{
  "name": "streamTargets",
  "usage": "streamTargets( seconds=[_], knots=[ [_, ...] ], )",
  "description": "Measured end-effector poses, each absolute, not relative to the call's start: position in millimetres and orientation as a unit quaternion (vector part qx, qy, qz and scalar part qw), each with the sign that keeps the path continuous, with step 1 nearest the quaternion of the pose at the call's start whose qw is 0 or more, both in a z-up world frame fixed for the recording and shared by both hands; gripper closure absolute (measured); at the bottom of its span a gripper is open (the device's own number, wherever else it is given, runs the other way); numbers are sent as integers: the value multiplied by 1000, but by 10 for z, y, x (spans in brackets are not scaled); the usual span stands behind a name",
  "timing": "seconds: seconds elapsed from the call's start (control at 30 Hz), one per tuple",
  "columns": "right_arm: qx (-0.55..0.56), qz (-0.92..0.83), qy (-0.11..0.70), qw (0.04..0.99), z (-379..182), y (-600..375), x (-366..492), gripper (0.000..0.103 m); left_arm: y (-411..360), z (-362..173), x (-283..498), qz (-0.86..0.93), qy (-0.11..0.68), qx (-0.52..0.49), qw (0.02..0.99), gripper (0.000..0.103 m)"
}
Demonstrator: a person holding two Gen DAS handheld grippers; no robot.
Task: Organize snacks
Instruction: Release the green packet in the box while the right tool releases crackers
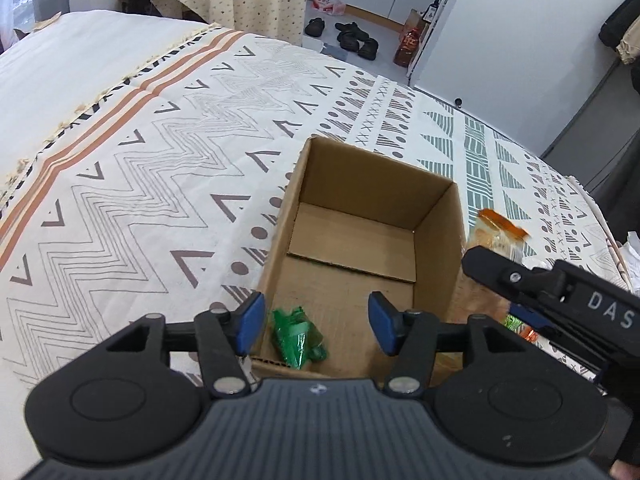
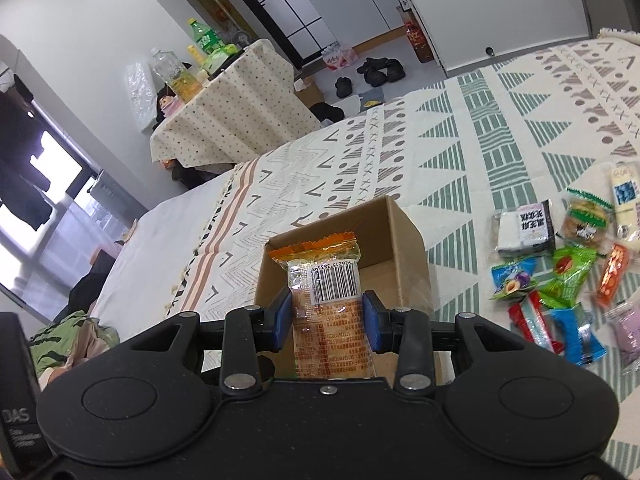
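An open cardboard box stands on the patterned bed cover; it also shows in the right wrist view. A green snack packet lies in its near left corner. My left gripper is open and empty, just above the box's near edge. My right gripper is shut on an orange-topped snack packet with a barcode, held over the box's near side. That packet and the right gripper's body show right of the box in the left wrist view.
Several loose snack packets lie on the bed cover right of the box. A side table with bottles stands beyond the bed. Shoes and a bottle lie on the floor.
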State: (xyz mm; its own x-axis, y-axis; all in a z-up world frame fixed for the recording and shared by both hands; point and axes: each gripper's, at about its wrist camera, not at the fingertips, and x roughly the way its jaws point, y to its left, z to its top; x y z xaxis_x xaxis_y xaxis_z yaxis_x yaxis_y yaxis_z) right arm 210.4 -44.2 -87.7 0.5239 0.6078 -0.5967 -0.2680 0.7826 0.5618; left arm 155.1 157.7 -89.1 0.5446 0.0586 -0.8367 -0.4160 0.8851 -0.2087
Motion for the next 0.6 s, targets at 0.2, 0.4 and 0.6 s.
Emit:
streamTargets(
  seconds=[0.2,0.4,0.6],
  knots=[
    [215,247,423,845,-915,-511,2054,44,1523,-842,1500,140,457,-189,858,23],
    [216,222,418,854,-867,-842,1930,30,1371,-816,1484,133,468,-179,855,14],
    [208,185,417,865,-859,-1225,1829,23,1139,-800,1457,128,476,-162,855,12]
  ],
)
